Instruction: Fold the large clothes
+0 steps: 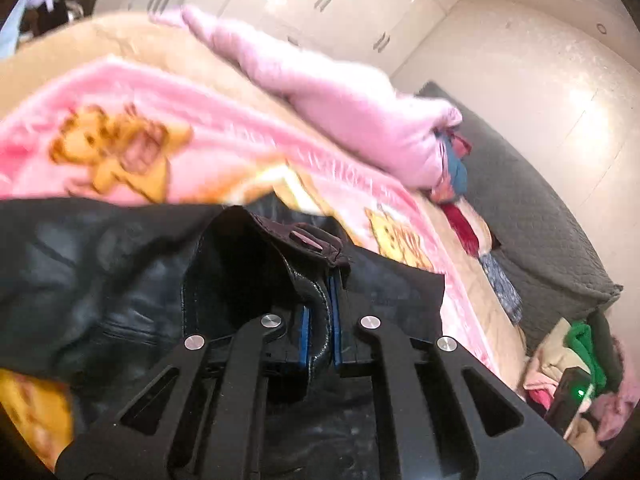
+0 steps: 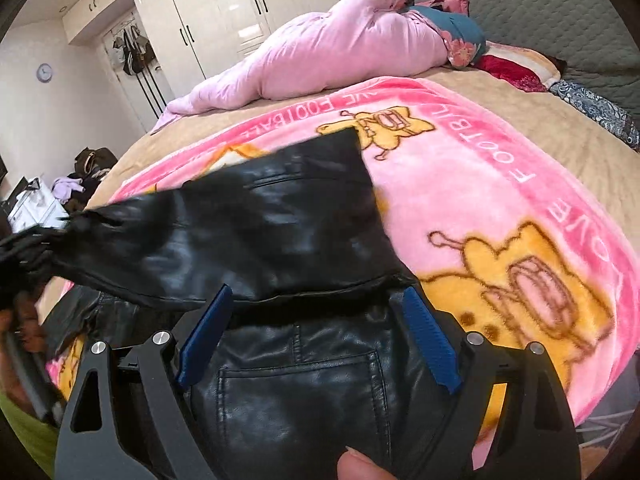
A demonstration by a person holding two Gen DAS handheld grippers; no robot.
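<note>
A black leather garment [image 1: 100, 272] lies on a pink blanket [image 1: 140, 112] printed with yellow cartoon figures. My left gripper [image 1: 320, 304] is shut on a folded edge of the leather, pinched between its blue pads [image 1: 306, 332]. In the right wrist view the garment [image 2: 280, 240] has one part raised and pulled toward the left, where it blurs at the frame's edge. A seamed pocket shows on the part below. My right gripper [image 2: 318, 294] hovers over that lower part, open, its blue pads [image 2: 430, 340] wide apart and not pressing the leather.
The blanket [image 2: 480, 200] covers a beige bed. A rolled pale pink duvet [image 2: 320, 52] and pillows [image 2: 516, 64] lie at the far side by a grey headboard [image 2: 560, 12]. White wardrobes [image 2: 224, 20] stand behind. Loose clothes [image 1: 580, 360] are heaped beside the bed. A fingertip [image 2: 360, 464] shows below.
</note>
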